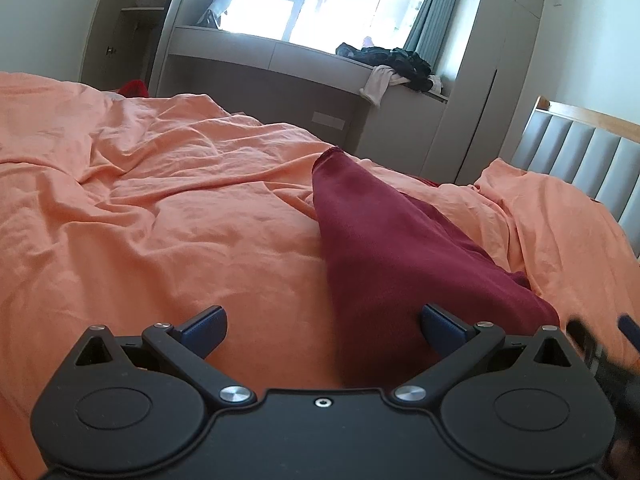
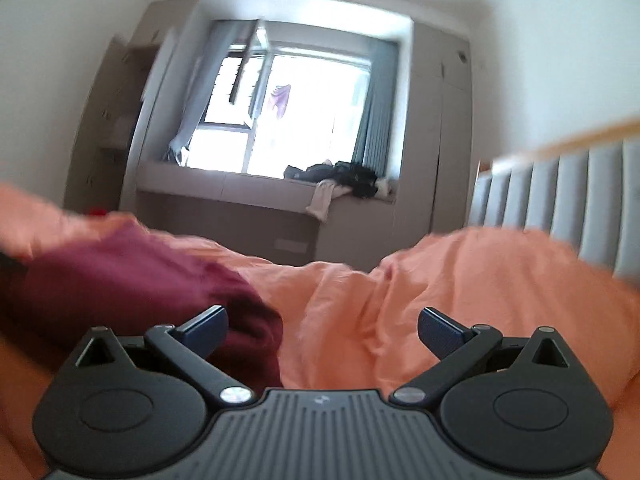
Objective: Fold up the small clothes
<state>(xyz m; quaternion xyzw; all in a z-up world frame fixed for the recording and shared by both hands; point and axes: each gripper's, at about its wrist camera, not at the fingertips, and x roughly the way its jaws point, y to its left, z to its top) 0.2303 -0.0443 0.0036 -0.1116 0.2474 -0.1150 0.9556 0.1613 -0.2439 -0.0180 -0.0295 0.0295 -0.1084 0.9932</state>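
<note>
Right now a dark red garment lies on the bed's crumpled orange sheet, stretched lengthwise toward the window side, well short of the padded grey headboard. Just behind its near end, the left gripper hovers with fingers spread wide, grasping nothing. The right gripper is likewise released, the garment beside its left finger. Dark clothes are heaped on the window ledge.

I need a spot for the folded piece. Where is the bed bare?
Bare orange sheet lies left of the dark red garment, wide but wrinkled. Right of it, a narrower patch runs toward the grey headboard. The window ledge holds heaped clothes.
</note>
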